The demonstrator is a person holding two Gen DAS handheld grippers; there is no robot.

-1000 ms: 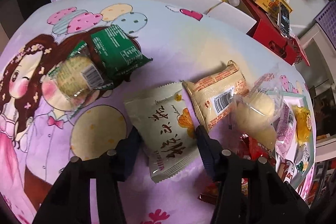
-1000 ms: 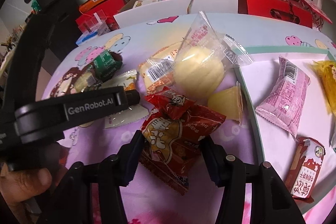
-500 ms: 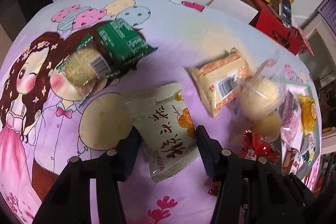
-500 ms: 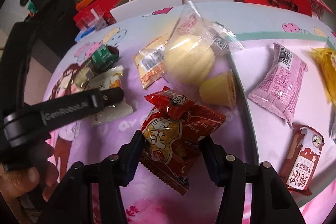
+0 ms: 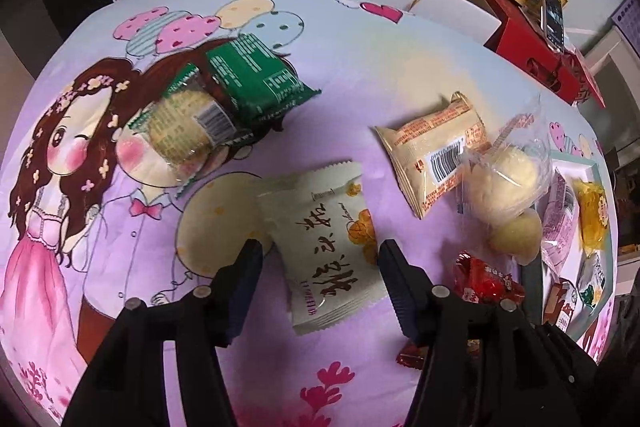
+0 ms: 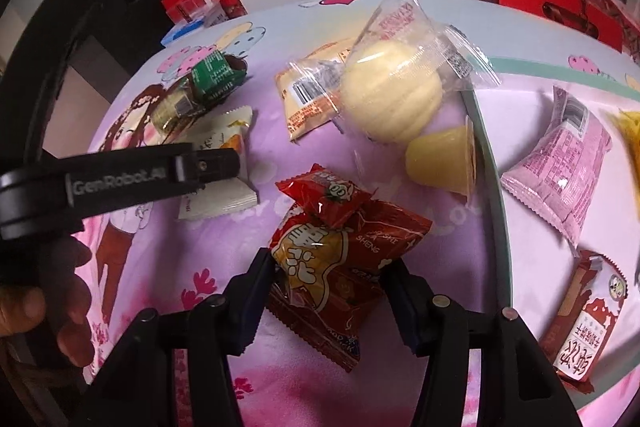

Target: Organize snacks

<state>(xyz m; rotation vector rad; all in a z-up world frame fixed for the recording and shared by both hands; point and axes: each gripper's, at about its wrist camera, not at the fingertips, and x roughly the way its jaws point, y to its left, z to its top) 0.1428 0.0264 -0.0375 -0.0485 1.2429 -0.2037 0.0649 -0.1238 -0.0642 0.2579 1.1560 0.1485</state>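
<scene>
Under left gripper [image 5: 318,259], cream packet [image 5: 328,243], fingers just opened, apart; right gripper [image 6: 328,277] clamps red packet [image 6: 340,267], bottom hidden.

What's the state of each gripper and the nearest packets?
left gripper, just opened wider, open around white packet
white packet, sealed, flat on the cloth
right gripper, shut on red packet
red packet, sealed, pinched at both sides
small red packet, resting on red packet
bun bag, sealed, overlapping orange packet
</scene>
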